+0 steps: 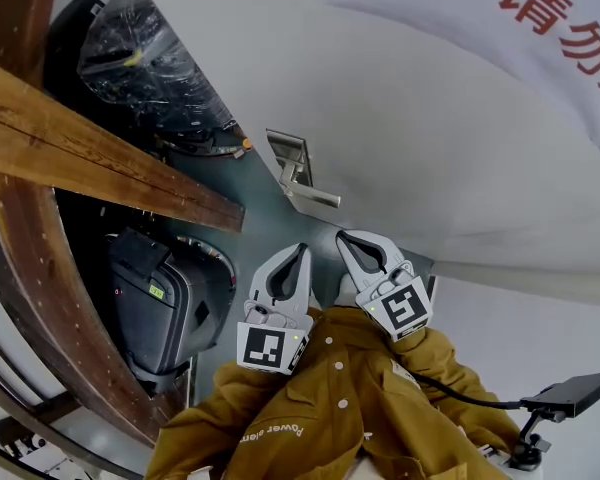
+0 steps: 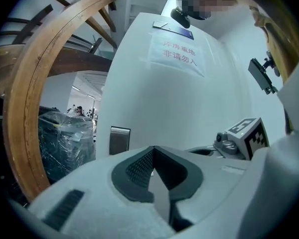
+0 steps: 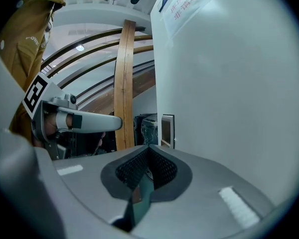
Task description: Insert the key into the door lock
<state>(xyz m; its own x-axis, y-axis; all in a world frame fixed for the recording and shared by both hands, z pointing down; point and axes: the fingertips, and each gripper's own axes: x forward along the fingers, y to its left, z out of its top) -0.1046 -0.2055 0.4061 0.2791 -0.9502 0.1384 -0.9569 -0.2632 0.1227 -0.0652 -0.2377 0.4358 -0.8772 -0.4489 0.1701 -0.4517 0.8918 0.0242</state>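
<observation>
Lying ahead of both closed jaws, untouched: door lock (image 1: pixel 292 160).

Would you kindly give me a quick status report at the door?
Left gripper and right gripper shut, no key visible in either. Door handle ahead, untouched. Nothing in the way.

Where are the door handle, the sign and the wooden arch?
door handle (image 1: pixel 290 158), head view, metal plate.
sign (image 2: pixel 177 54), left gripper view, printed middle.
wooden arch (image 2: pixel 22 108), left gripper view, left curve.

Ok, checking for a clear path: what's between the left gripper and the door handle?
Nothing: the head view shows a bare stretch from left gripper to door handle.
</observation>
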